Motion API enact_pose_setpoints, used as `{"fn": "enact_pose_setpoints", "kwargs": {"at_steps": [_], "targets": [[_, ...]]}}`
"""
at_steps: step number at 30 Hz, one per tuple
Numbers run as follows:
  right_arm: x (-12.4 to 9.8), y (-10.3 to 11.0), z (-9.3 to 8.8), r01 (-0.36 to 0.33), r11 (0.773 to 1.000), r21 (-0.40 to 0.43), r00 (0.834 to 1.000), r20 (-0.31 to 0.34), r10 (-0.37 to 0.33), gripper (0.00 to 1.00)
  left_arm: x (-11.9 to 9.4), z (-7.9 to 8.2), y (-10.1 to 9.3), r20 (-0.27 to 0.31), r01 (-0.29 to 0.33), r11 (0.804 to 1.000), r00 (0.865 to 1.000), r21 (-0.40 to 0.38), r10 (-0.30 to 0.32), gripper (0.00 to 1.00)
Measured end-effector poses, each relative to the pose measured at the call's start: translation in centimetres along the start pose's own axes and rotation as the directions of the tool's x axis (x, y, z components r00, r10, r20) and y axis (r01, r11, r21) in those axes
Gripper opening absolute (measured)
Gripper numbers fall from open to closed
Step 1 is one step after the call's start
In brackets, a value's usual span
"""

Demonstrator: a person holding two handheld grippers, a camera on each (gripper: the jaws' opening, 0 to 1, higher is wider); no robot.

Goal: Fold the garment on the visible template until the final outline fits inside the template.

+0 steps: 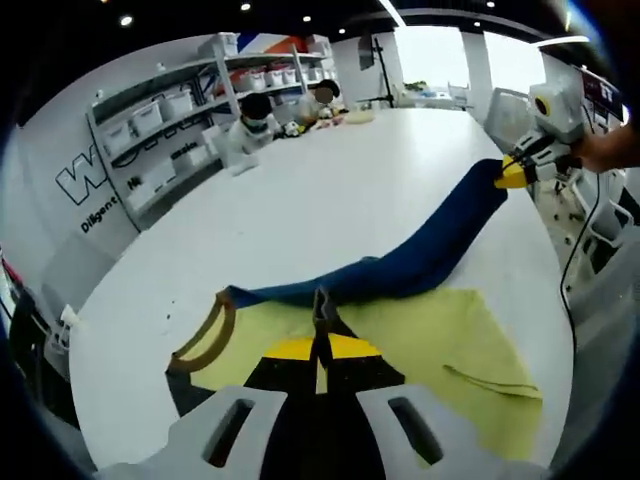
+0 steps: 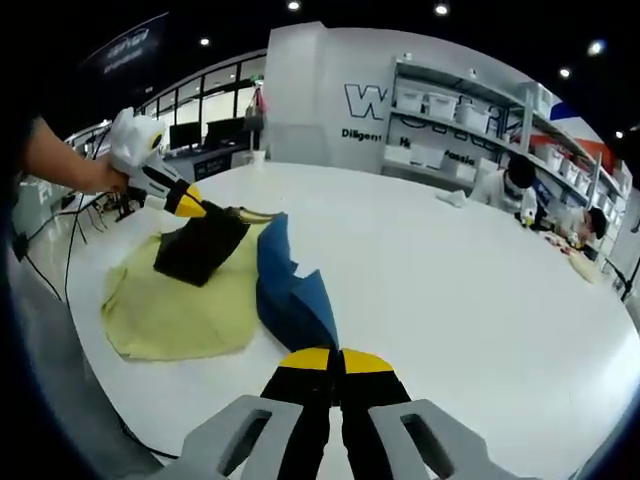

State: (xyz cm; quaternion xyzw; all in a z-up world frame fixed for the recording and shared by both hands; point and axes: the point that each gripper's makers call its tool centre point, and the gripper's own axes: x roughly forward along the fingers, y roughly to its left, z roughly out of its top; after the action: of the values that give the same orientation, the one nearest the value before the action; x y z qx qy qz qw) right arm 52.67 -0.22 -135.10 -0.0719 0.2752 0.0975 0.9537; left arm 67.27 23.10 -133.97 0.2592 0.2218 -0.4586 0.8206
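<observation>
- The garment point(image 1: 420, 262), a dark blue cloth, lies in the left gripper view as a long twisted band across a round white table point(image 1: 300, 200); its near end rests on a pale yellow sheet point(image 1: 440, 340), which looks to be the template, and its far end is lifted off the table.
- The left gripper point(image 1: 322, 312) rises from the bottom of this view with its black, yellow-banded jaws pressed together on the near edge of the blue cloth.
- At the right of this view, the right gripper point(image 1: 512, 172), with a yellow tip and held by a hand point(image 1: 610, 150), pinches the raised far end of the cloth.
- Shelves point(image 1: 170, 130) with white bins line the far wall, and seated people point(image 1: 255, 118) are at the table's far side.
- In the right gripper view, the garment point(image 2: 290, 290) bunches in folds just ahead of the right gripper point(image 2: 335, 362), whose jaws are closed with the cloth's edge between them.
- The yellow sheet point(image 2: 170, 300) spreads to the left, with a black patch point(image 2: 200, 248) on it.
- The left gripper point(image 2: 185, 200), held by a hand point(image 2: 70, 165), meets the cloth at that patch; its jaws are too small to judge here.
</observation>
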Motion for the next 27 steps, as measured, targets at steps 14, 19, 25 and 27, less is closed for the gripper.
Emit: {"fn": "enact_pose_setpoints", "kwargs": {"at_steps": [14,19,25,27], "targets": [[0.1,0.1,0.9,-0.010,1.000,-0.022,1.000,0.010,0.010,0.00,-4.1,0.9,5.0,0.037,-0.109,0.994,0.993,-0.017,0.109,0.03],[0.1,-0.2,1.2,-0.006,1.000,-0.026,1.000,0.012,0.006,0.00,-6.3,1.0,7.8,0.045,-0.168,0.986,0.985,-0.021,0.169,0.03],[0.0,-0.6,1.7,0.000,1.000,-0.021,1.000,0.015,0.000,0.00,-9.0,0.2,10.9,0.045,-0.237,0.970,0.970,-0.050,0.239,0.03],[0.0,-0.7,2.0,0.001,1.000,-0.019,1.000,0.017,0.000,0.00,-10.0,-0.2,11.8,0.042,-0.261,0.964,0.964,-0.051,0.263,0.03]]}}
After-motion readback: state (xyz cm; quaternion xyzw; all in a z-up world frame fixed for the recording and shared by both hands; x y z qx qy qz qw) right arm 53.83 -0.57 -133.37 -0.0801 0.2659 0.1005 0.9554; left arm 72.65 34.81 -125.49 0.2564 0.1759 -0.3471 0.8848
